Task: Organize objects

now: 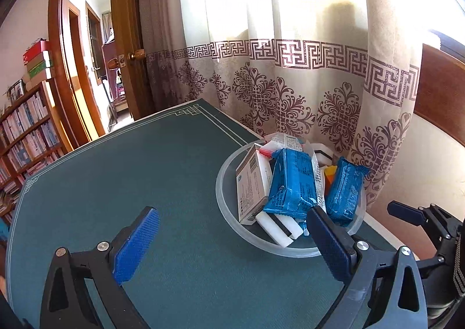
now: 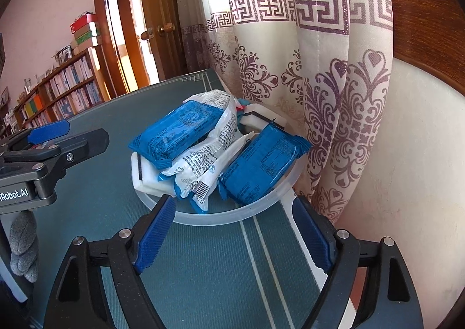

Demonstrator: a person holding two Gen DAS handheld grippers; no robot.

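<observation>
Blue-padded and spread wide, the left gripper [image 1: 232, 242] is holding nothing, its jaws gaping over bare green table covering [image 1: 145, 169] with one finger reaching the near rim of the bowl. The right gripper [image 2: 235, 236] is likewise standing open and empty, its fingers flanking the rim without pressing on anything. Just beyond them the clear plastic bowl [image 2: 232, 217] is sitting near the table's edge beside the patterned curtain [image 2: 334, 96], and it is already carrying a full heap: a large blue packet [image 1: 292, 181] lying across the top, a second blue packet [image 1: 345, 192] leaning at the curtain side, a white printed packet [image 2: 203, 154] wedged between them, a grey carton [image 1: 251, 183] standing on edge, and white blocks with dark stripes [image 1: 279, 226] poking out underneath. The rest of the covering is showing no loose items, so the gathering is looking close to finished; little appears left beyond perhaps settling the pile. Farther off, a bookshelf [image 1: 26, 131] and an open doorway [image 1: 93, 53] are filling the background
</observation>
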